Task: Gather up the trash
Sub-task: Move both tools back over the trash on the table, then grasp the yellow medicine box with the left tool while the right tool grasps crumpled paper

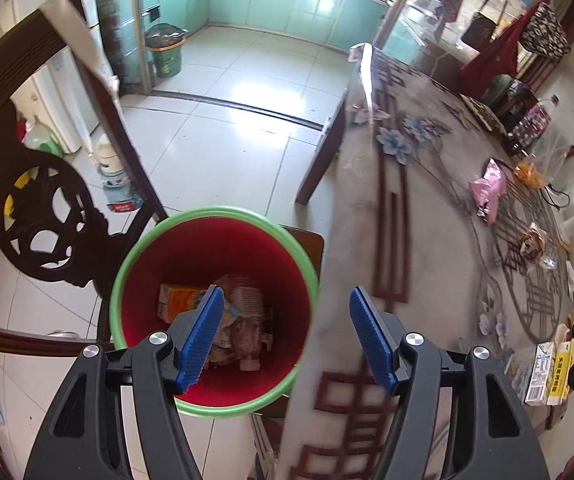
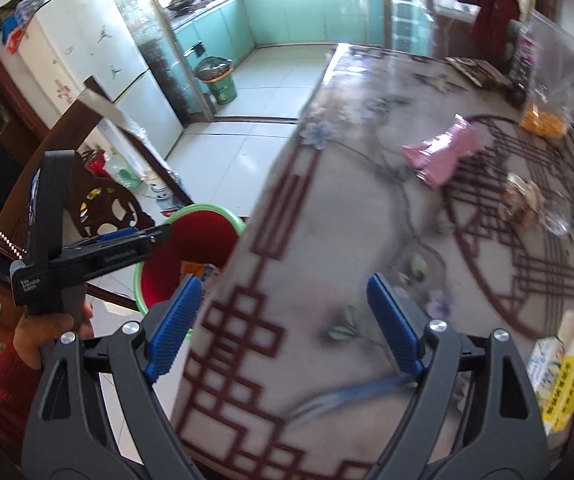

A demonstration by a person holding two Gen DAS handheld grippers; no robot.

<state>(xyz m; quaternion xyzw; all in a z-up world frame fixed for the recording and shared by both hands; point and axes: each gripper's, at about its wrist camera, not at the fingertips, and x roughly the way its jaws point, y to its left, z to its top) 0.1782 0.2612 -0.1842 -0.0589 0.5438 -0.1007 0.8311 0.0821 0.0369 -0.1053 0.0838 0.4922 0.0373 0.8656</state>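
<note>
While the left gripper hangs over the table edge, its jaws stand apart with nothing between them; the left pad overlaps the bin below, the right pad sits over the tablecloth. The bin (red inside, green rim) stands on a chair seat just beside the table and holds an orange carton, crumpled wrappers and a clear bottle. On the table, well ahead of the jaws, lie a pink wrapper and a brown crumpled one; a yellow-white box lies at the right.

From the right wrist view, the right gripper also has its jaws wide and empty above the cloth. The pink wrapper lies far ahead, the brown one to its right, the box just right of the right pad. The bin shows at the left past the table edge, with the left gripper over it, held by a hand.
</note>
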